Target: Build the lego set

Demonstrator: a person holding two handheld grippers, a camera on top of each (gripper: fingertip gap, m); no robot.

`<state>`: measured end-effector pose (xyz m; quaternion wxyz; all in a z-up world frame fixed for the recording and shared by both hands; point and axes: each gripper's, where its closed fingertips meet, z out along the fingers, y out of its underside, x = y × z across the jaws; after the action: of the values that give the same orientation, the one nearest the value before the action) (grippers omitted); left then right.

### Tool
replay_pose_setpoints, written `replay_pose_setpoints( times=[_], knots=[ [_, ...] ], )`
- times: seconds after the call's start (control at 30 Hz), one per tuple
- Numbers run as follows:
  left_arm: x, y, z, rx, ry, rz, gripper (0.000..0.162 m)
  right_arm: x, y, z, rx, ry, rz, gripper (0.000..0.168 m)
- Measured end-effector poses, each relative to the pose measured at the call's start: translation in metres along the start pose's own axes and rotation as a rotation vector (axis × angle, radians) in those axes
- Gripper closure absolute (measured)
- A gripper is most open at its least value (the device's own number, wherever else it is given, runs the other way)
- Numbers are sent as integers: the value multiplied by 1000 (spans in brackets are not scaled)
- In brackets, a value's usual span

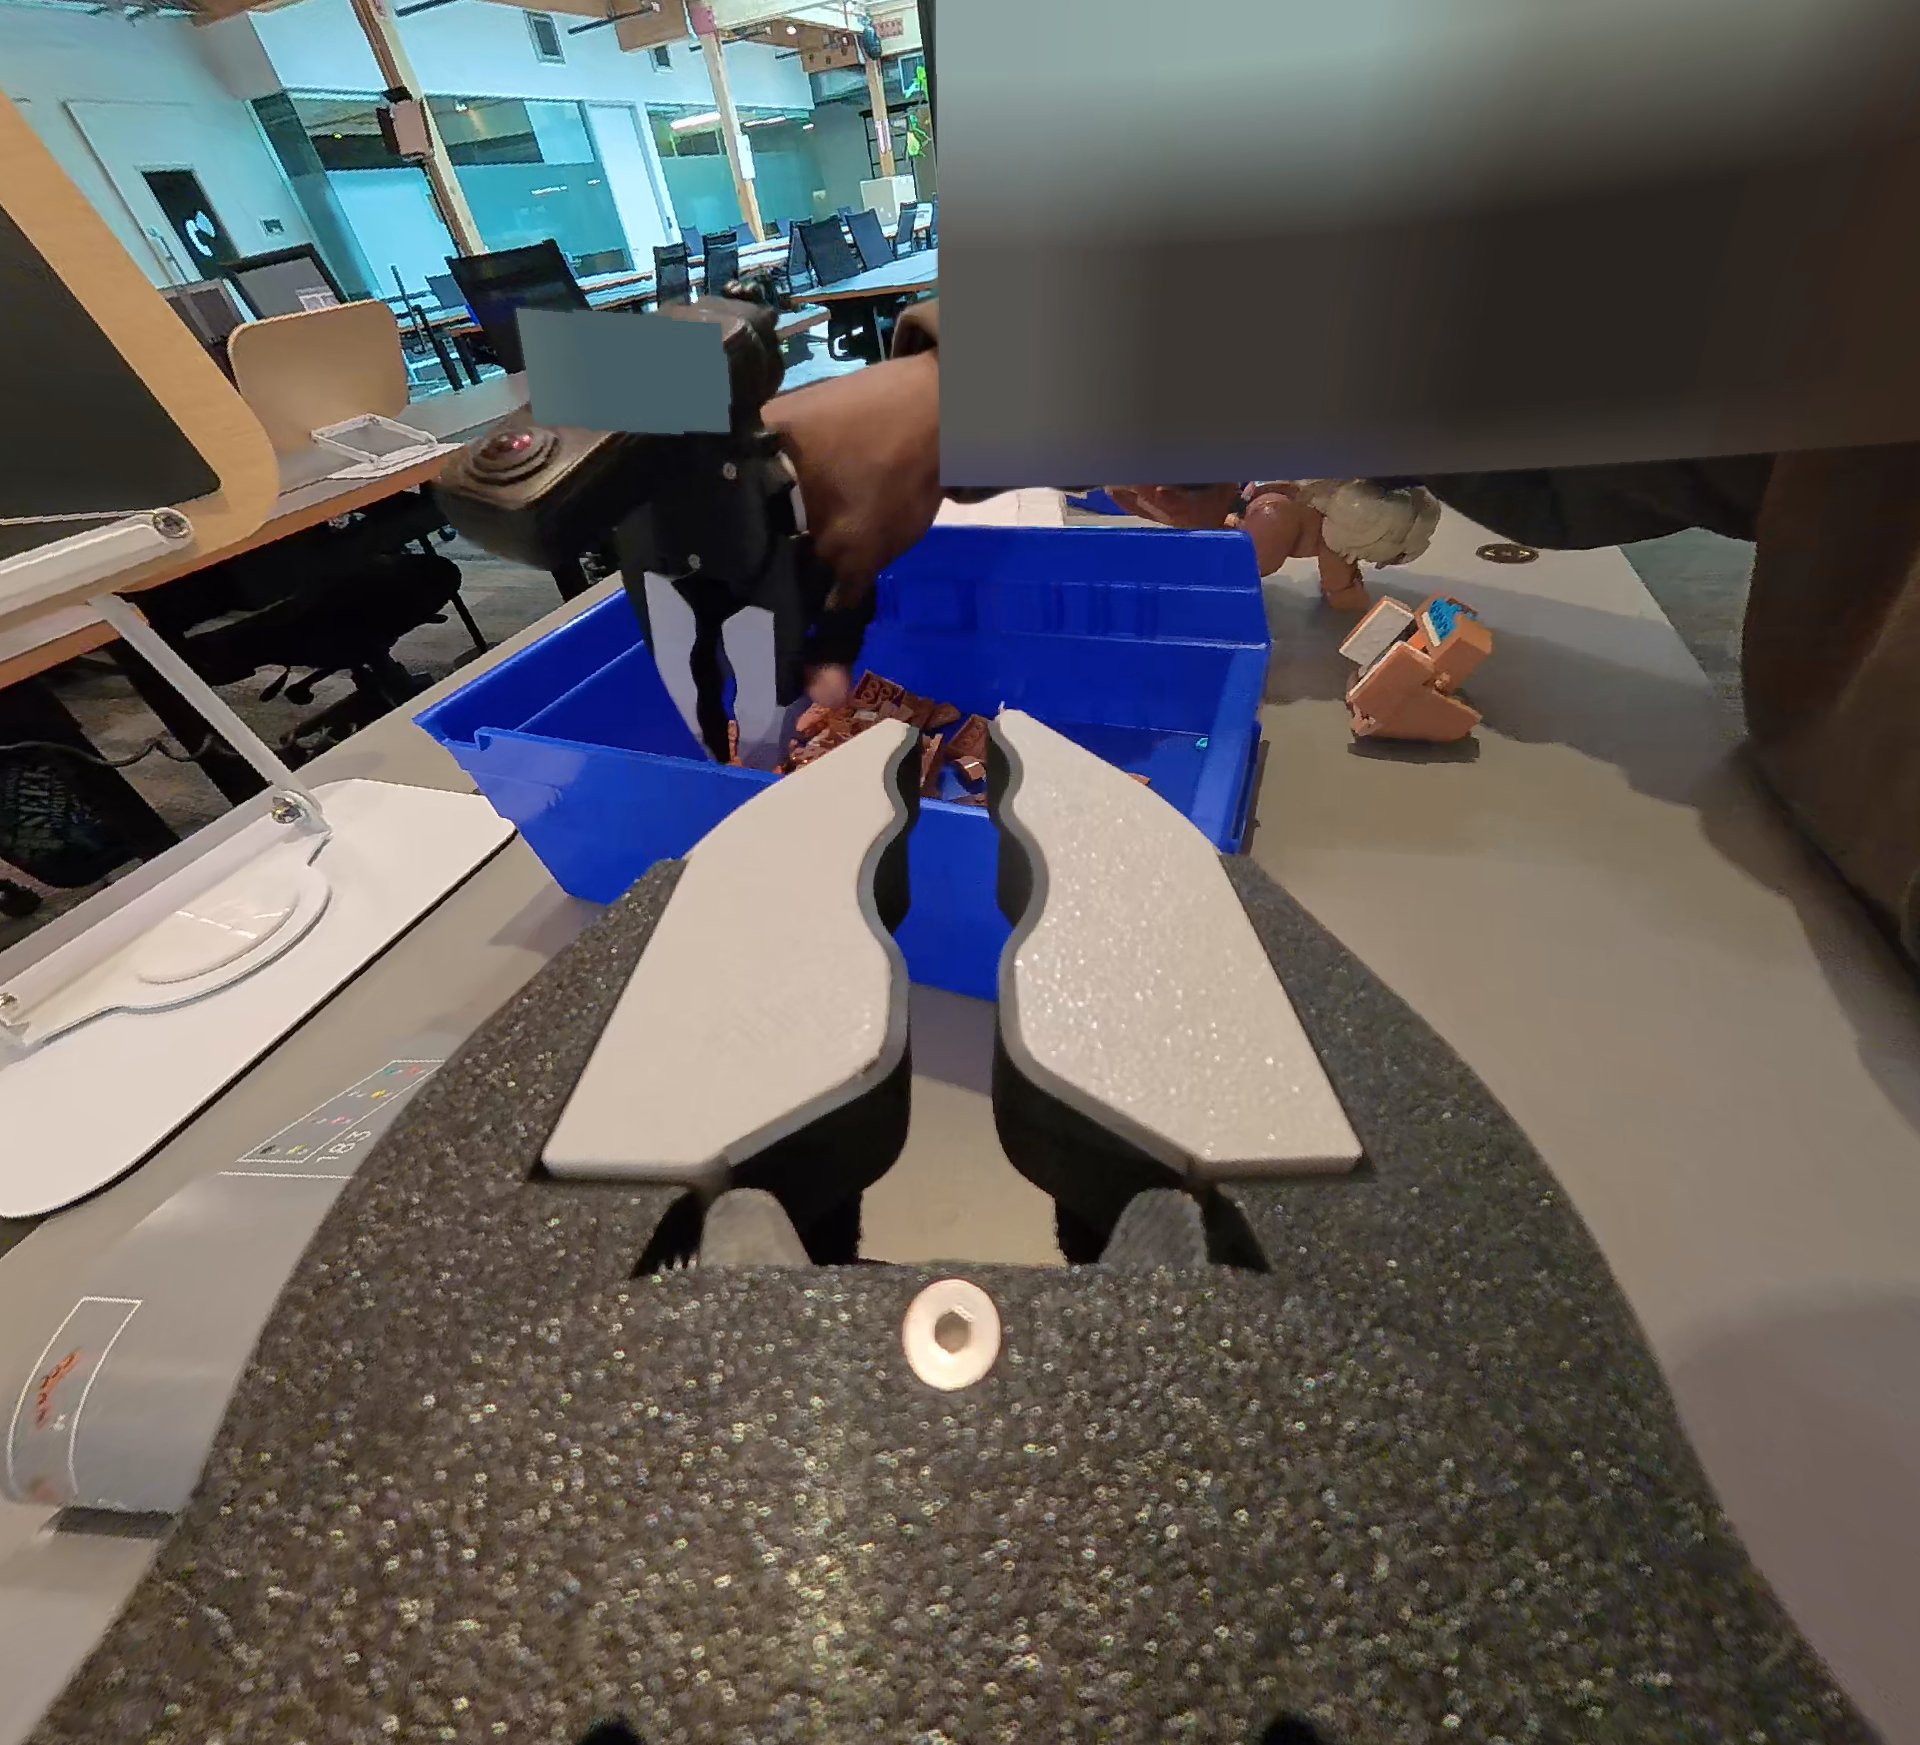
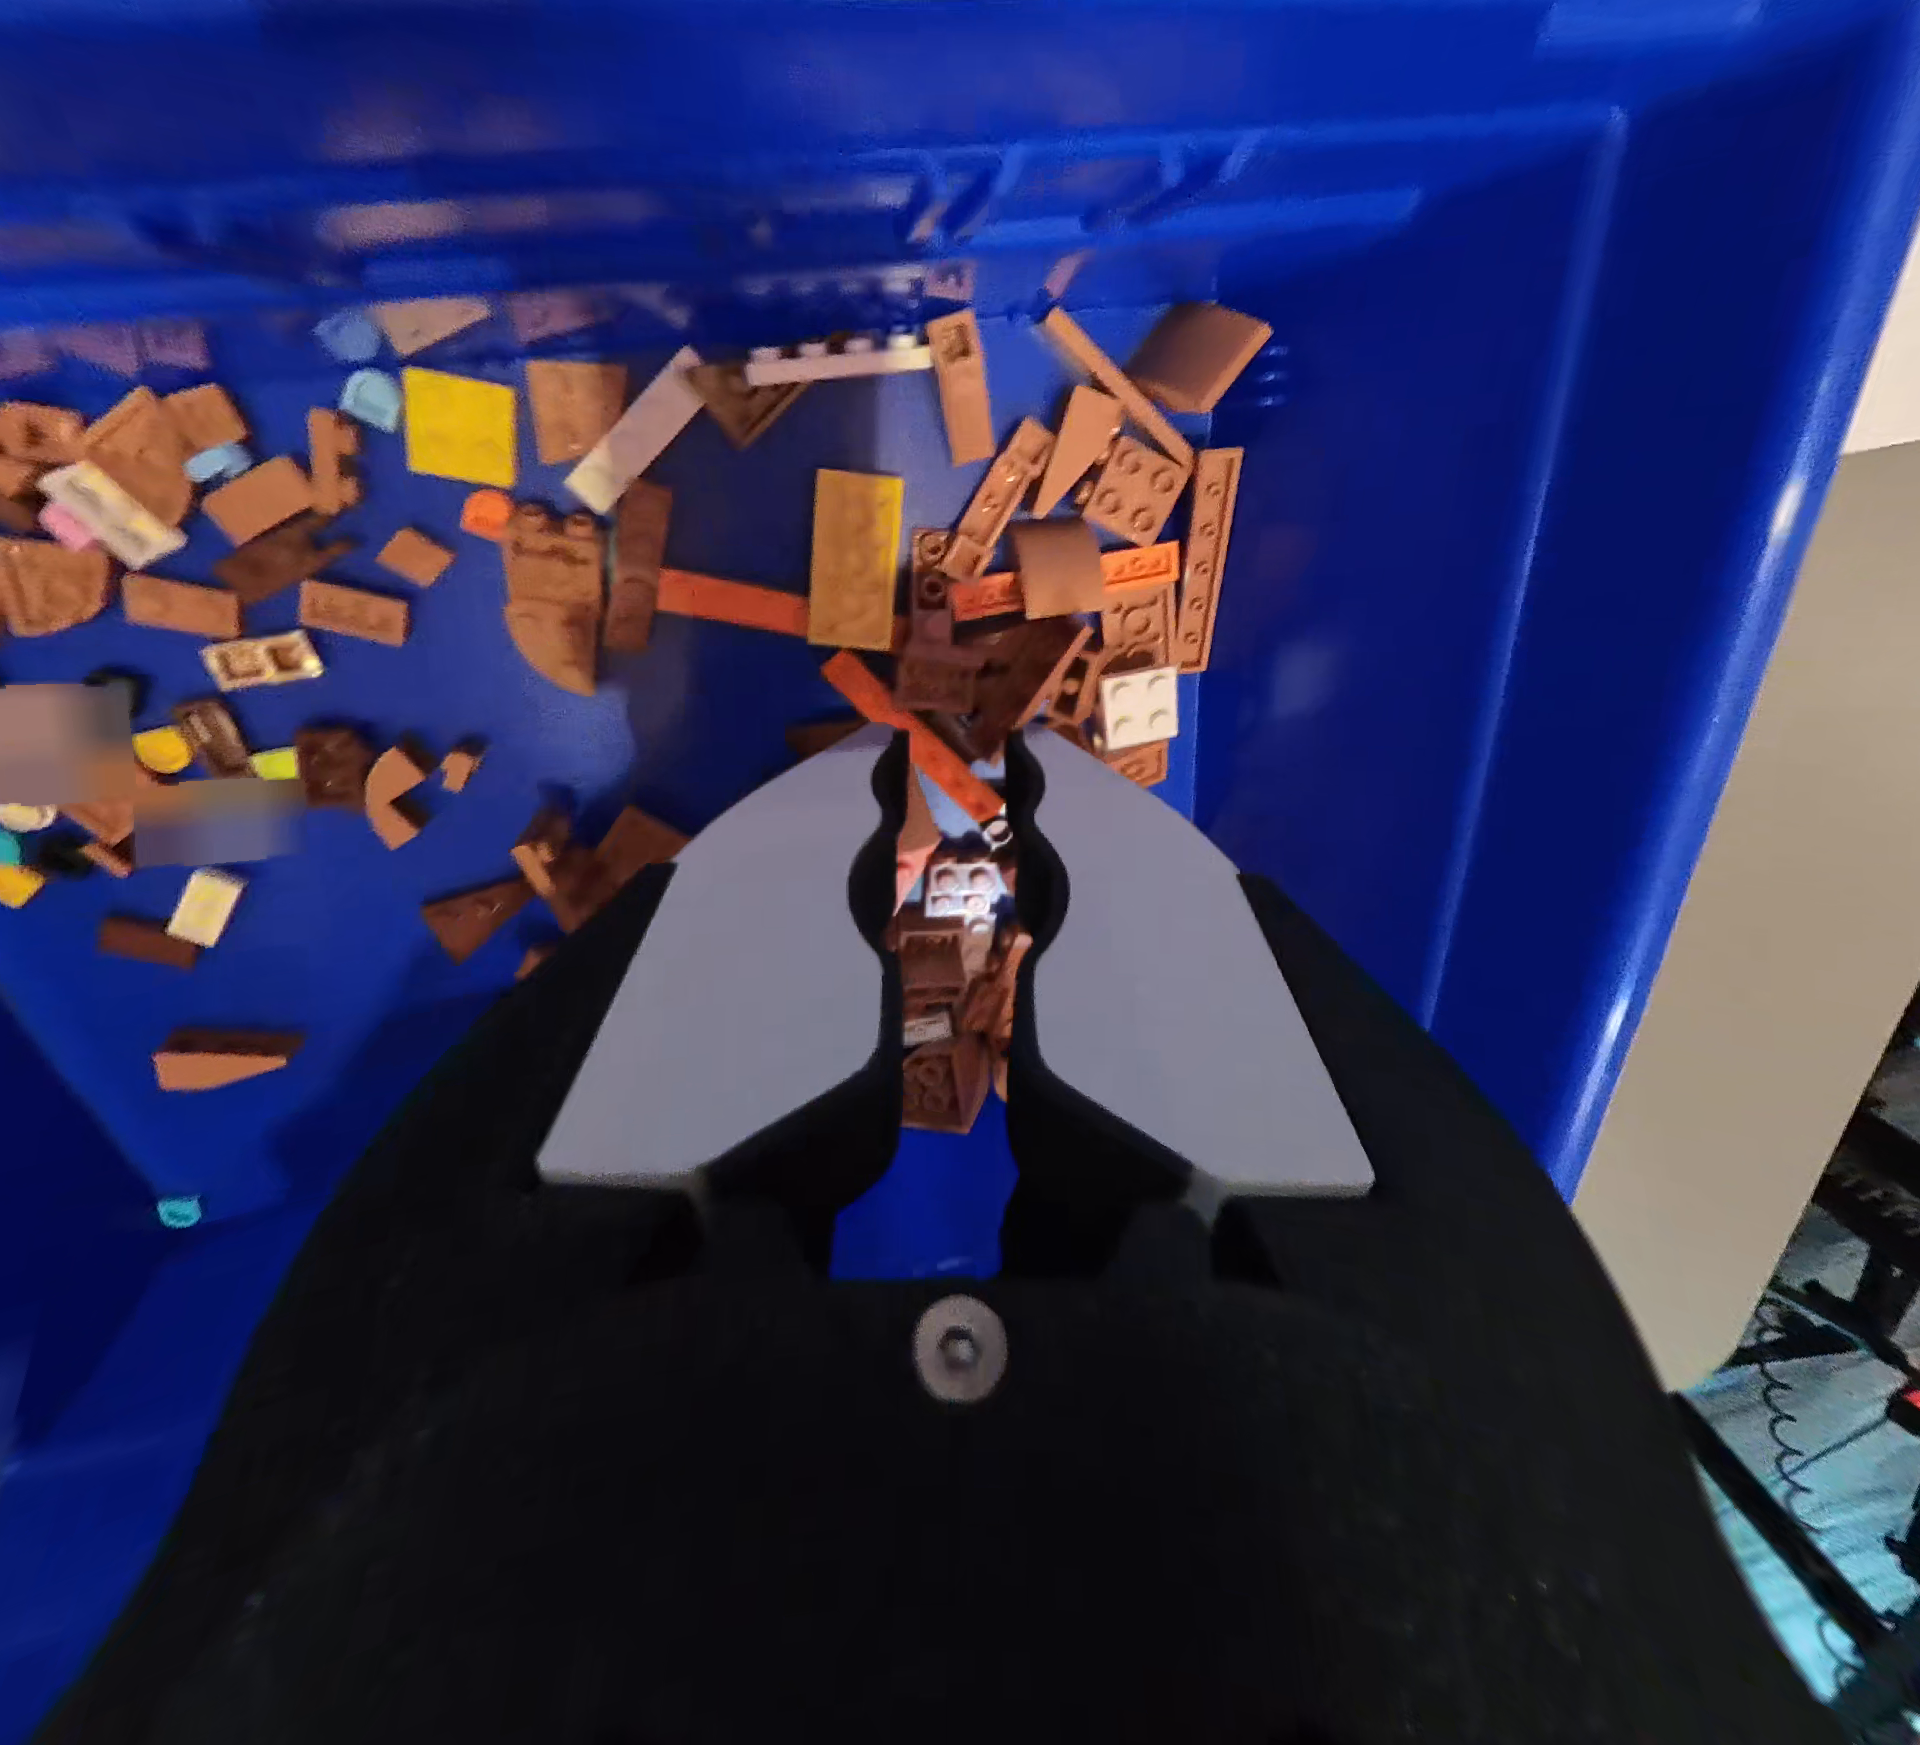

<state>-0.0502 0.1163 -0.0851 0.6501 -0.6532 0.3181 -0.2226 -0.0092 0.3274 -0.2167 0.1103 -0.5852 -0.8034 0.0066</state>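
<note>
Grey table (image 1: 1455, 916) carries a blue bin (image 1: 1039, 656) of loose bricks (image 2: 1039, 552), mostly brown, piled thickest toward its right wall. Right gripper (image 2: 954, 750) is down inside the bin over that pile, jaws narrowly apart and gripping nothing. Left gripper (image 1: 954, 734) hovers just outside the bin's near wall, narrowly parted and empty. Beyond the bin's right side lies a part-built model (image 1: 1413, 667)

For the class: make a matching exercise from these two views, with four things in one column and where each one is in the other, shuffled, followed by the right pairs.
Things
1. right gripper
2. left gripper
3. white 2x2 plate
4. tan brick model

Places
A. on the table beside the blue bin
B. outside the bin, at its near wall
C. fingertips down among the loose bricks
D. lying in the brown pile

Pairs: 1-C, 2-B, 3-D, 4-A
</note>
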Motion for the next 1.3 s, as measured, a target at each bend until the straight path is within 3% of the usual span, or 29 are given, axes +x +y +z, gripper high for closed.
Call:
replay_pose_setpoints(
  times=[0.1, 0.27, 0.53, 0.9, 1.07, 1.3],
  knots=[
    [0, 0, 0, 1, 0, 0, 151, 8, -1, 9, -21, 16, 12, 150],
    [-1, 0, -1, 3, -3, -3, 151, 12, 4, 7, -46, 33, -3, 168],
    [0, 0, 0, 0, -1, -3, 151, 14, 28, -2, -106, 79, -20, 168],
    [0, 2, 1, -2, 0, -7, 151, 6, 8, 7, -47, 14, -139, 155],
    [-1, 2, 0, -2, -1, -7, 151, 9, 8, 6, -65, 19, -157, 168],
    [0, 1, 1, -2, 1, -6, 151, 8, 20, 3, -77, 28, -152, 168]
  ],
)
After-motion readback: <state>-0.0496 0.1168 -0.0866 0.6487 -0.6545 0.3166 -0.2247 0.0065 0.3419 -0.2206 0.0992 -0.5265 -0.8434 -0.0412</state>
